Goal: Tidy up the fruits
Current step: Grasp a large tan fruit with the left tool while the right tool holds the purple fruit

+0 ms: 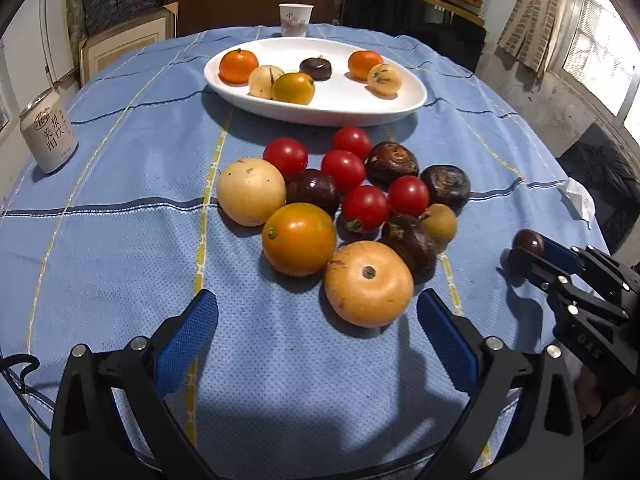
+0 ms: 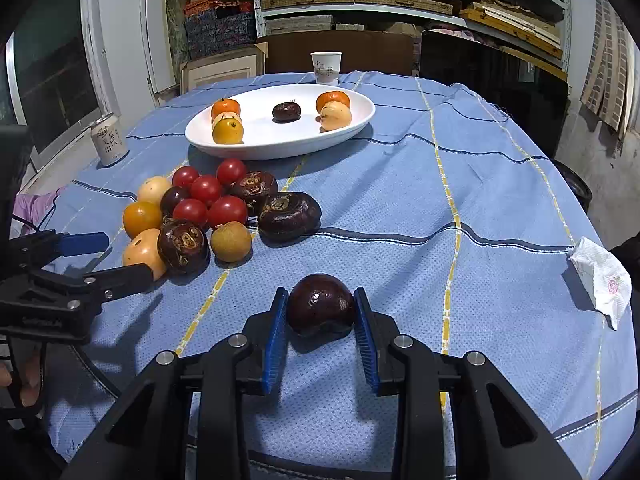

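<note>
While the right tool [image 2: 321, 312] sat at bottom centre of its own view, its blue pads [image 2: 276, 340] were clamped on a dark purple-brown round fruit [image 2: 320, 304], pressing both sides. Same fruit showed in the left wrist view at right edge, mid height, pinched at the tool tip. Whether it touched the blue cloth [image 2: 400, 208] on the surface: cannot tell.

Left tool [image 1: 318, 320] pointed down at the cloth, fingers [image 1: 188, 332] wide apart, nothing between them. Pale orange round fruit [image 1: 368, 284] sat just ahead of the gap, close to the right finger, not touching either pad.

Loose pile [image 1: 340, 208] sat centre of the left view, centre-left of the right view: red tomatoes [image 1: 344, 168], dark brown wrinkled fruits [image 1: 392, 162], a yellow-orange fruit [image 1: 299, 238], a cream round one [image 1: 251, 191], a small tan-brown one [image 1: 440, 226]. Most touched a neighbour.

White oval plate [image 1: 340, 100] sat beyond the pile, upper centre. On it: left group of an orange citrus, a pale fruit and a yellow-orange one, bunched; one dark fruit alone mid-plate; right pair, orange citrus plus pale fruit, touching.

Paper cup [image 1: 296, 19] stood at the far cloth edge behind the plate. Drink can [image 1: 49, 132] stood upright at left edge. Crumpled tissue [image 2: 600, 280] lay at right edge of the right view, well apart from the fruit.
</note>
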{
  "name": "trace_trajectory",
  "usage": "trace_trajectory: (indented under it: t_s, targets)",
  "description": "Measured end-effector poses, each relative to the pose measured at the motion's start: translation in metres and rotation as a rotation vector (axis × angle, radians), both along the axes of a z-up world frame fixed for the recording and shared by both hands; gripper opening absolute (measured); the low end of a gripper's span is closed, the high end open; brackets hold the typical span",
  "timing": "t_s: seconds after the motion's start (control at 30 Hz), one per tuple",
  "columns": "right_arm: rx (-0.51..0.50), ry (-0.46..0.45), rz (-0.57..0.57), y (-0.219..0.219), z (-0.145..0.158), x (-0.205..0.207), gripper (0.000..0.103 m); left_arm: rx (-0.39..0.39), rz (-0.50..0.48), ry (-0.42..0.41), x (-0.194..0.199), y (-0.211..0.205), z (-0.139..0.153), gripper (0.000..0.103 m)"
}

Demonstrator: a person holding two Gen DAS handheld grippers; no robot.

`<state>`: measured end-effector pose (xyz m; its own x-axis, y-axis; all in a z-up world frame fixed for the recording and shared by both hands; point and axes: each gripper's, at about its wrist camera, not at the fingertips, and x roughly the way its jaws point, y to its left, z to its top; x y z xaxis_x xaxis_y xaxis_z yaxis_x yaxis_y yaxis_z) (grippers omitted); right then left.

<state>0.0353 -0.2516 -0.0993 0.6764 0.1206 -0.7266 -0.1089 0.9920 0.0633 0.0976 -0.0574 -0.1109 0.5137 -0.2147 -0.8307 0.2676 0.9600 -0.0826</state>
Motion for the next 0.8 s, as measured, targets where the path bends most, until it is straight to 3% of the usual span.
trace_trajectory:
  t_s: [0.1, 0.13, 0.17, 0.2, 0.27, 0.5, 0.8]
  targets:
    - [0.003, -0.001, 0.001, 0.0, 0.0, 0.0, 0.033, 0.022, -0.004, -0.012, 0.003, -0.006, 0.001, 0.094]
    - [0.006, -0.001, 0.001, -0.001, 0.0, 0.0, 0.033, 0.009, -0.007, -0.022, 0.003, -0.005, 0.002, 0.087]
    - [0.01, -0.001, 0.0, -0.002, 0.0, 0.0, 0.033, -0.011, -0.017, -0.027, 0.004, -0.006, 0.003, 0.071]
    - [0.014, 0.0, -0.003, -0.003, 0.0, 0.001, 0.033, -0.016, -0.029, -0.023, 0.004, -0.008, 0.002, 0.062]
    - [0.019, 0.003, -0.005, -0.004, -0.001, 0.001, 0.033, -0.014, -0.053, -0.015, 0.004, -0.011, 0.001, 0.057]
    - [0.026, 0.001, -0.004, -0.005, 0.0, 0.001, 0.033, -0.018, -0.051, -0.046, -0.003, -0.009, 0.004, 0.045]
    - [0.026, 0.003, -0.004, -0.005, -0.001, 0.001, 0.033, -0.025, -0.057, -0.025, -0.011, -0.006, 0.0, 0.045]
